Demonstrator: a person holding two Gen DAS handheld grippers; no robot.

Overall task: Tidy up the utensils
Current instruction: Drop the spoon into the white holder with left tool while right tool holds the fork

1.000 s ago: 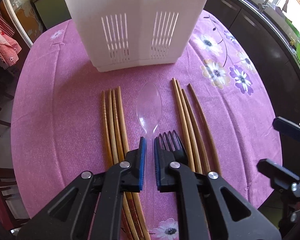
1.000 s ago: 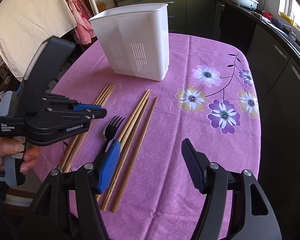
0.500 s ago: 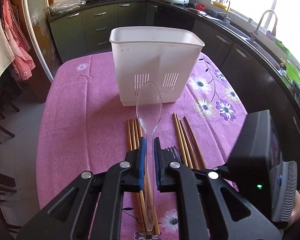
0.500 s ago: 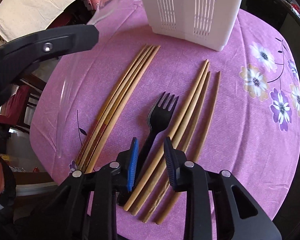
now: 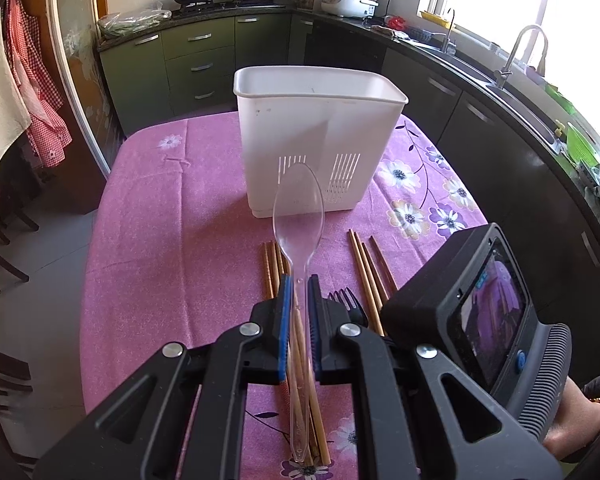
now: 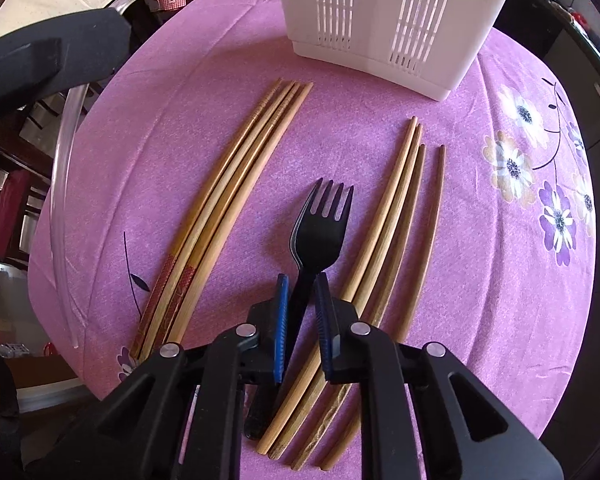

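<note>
Now right claw (image 6: 302, 316) has just closed around the black fork (image 6: 320, 232).

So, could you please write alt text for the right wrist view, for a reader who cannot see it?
The right tongs, seen from above, close on the handle of a black plastic fork lying on a purple floral tablecloth. Wooden chopsticks lie in a bundle on each side, and a white slotted utensil holder stands beyond.

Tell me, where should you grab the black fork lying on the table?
Probably its thin handle, from above, as the right tool is doing. The black fork lies flat between chopstick bundles, so only the handle's narrow sides fit between the pads.
</note>
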